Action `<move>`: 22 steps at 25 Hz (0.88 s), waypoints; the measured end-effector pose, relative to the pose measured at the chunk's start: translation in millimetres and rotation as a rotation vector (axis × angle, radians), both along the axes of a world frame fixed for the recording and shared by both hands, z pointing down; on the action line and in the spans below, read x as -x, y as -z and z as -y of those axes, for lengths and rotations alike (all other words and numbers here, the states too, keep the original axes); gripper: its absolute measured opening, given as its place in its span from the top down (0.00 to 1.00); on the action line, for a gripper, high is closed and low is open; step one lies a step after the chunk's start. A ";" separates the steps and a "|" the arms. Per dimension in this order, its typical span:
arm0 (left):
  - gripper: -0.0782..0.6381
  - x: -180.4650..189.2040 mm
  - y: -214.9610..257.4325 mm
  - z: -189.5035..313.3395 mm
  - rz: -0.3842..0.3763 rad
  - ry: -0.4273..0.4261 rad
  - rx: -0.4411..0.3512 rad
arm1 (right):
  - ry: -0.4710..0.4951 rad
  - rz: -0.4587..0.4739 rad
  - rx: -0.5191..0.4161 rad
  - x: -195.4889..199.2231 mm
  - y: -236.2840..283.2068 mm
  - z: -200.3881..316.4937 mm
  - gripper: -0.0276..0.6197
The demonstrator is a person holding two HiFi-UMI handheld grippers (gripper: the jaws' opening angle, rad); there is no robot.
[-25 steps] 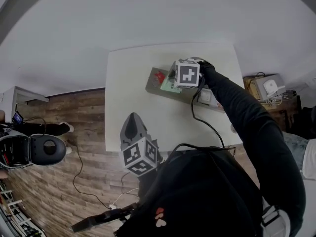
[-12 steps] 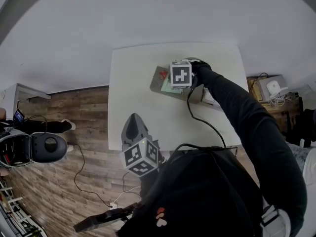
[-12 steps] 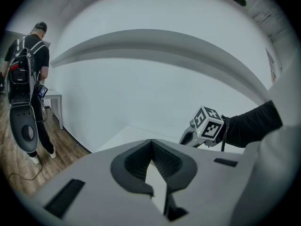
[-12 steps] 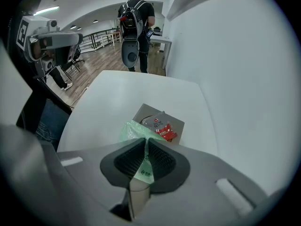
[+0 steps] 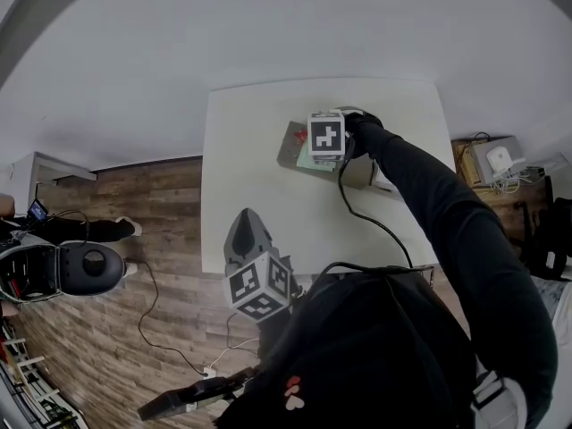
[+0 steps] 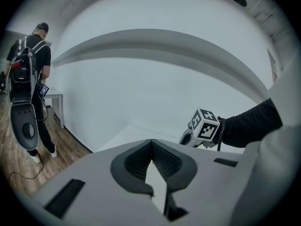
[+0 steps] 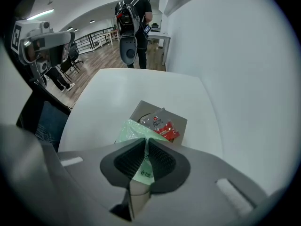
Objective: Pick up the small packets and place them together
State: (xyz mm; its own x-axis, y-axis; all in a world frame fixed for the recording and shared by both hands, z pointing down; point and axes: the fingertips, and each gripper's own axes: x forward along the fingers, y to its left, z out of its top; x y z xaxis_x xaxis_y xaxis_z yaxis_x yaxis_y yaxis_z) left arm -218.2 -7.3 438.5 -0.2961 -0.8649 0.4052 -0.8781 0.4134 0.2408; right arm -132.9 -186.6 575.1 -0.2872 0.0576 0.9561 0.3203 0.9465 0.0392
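My right gripper (image 7: 142,147) is shut on a pale green packet (image 7: 134,132), held just above a grey tray (image 7: 180,122). A red-and-clear packet (image 7: 162,125) lies on that tray right beyond the green one. In the head view the right gripper (image 5: 315,148) hangs over the tray's (image 5: 288,155) left end, with the red packet (image 5: 297,137) beside it and the green packet (image 5: 308,160) showing under the marker cube. My left gripper (image 5: 249,237) is shut on nothing at the table's near left edge, well short of the tray. Its jaws (image 6: 151,147) point towards the right gripper.
The white table (image 5: 255,177) stands against a white wall. A white box (image 5: 382,177) sits on the tray's right part, and a black cable (image 5: 375,226) crosses the table. A side stand with devices (image 5: 490,161) is at the right. A person with a backpack (image 7: 133,17) stands farther off.
My right gripper has carried the green packet a little leftward along the tray, closer to the red packet. The left gripper has stayed where it was.
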 end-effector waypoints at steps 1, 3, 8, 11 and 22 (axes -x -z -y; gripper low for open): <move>0.89 0.7 0.2 -0.8 0.000 0.001 0.000 | -0.003 0.000 0.003 0.9 -1.0 -0.1 0.91; 0.89 2.8 0.7 -2.1 0.000 0.001 0.000 | -0.013 -0.005 -0.001 1.3 -2.8 0.8 0.91; 0.89 3.7 -0.6 -3.5 -0.003 0.003 0.004 | -0.058 0.025 -0.001 2.2 -2.0 3.6 0.90; 0.89 1.7 -0.9 -0.4 -0.003 -0.007 0.003 | -0.069 0.036 0.016 0.5 0.3 3.3 0.87; 0.89 -12.1 2.0 16.0 -0.007 -0.061 -0.006 | -0.154 0.222 0.035 -11.5 47.0 22.2 0.75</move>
State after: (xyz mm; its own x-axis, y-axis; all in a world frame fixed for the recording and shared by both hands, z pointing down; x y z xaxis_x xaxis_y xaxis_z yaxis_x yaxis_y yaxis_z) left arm -206.1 -23.2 436.4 -0.2403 -0.8835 0.4021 -0.9000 0.3580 0.2488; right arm -121.4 -208.8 528.1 -0.4972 0.0294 0.8671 0.1602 0.9854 0.0584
